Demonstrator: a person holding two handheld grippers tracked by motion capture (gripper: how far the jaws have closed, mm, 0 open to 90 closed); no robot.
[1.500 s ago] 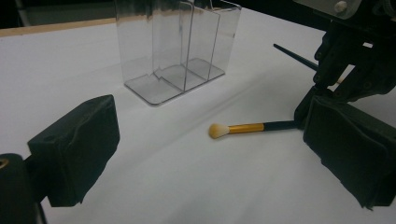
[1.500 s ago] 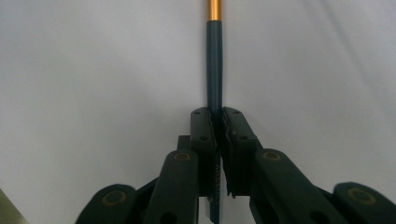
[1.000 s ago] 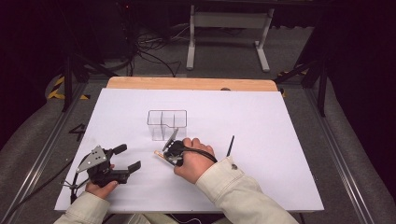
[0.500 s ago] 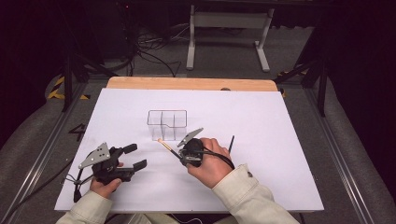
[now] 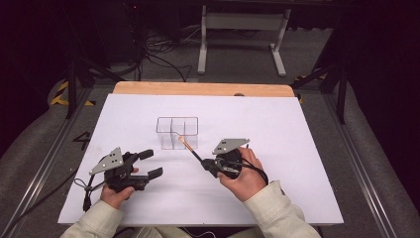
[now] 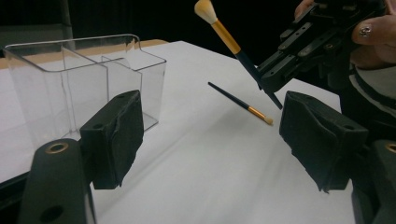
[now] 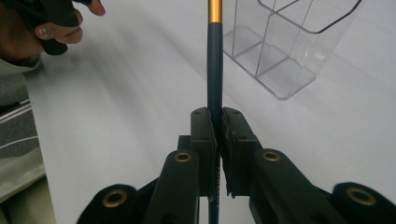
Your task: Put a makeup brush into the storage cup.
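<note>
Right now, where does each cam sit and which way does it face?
High view: above the person's side, facing forward and down on the table; forearms, both hands, both hand-held grippers.
Left gripper view: on the left hand-held gripper, facing the clear organizer and a spare brush; own open jaws.
Right gripper view: on the right hand-held gripper, along its held brush; own shut jaws.
Shared: all three show organizer and held brush.

A second brush lies flat on the white tabletop; cables sprawl on the floor behind.
</note>
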